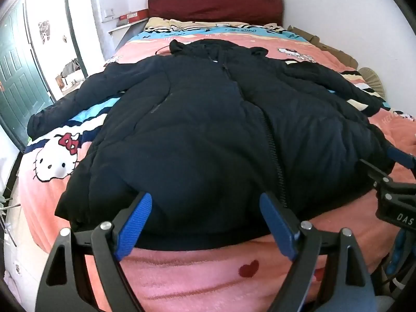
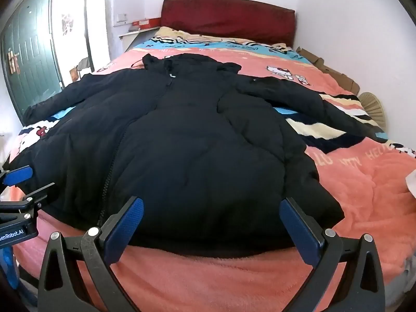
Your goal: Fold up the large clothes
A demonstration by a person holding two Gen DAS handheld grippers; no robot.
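Four fingers [image 1: 135, 221] above jacket [image 1: 208, 130] hem

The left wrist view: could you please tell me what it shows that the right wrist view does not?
Only the left wrist view shows the large cat face with a red bow and a red heart on the blanket. Only the right shows something white at its right edge. Both share the black jacket spread flat, the red headboard, and both open grippers.

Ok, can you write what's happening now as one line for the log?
jacket: spread flat on bed | left gripper: open | right gripper: open | fold: not started
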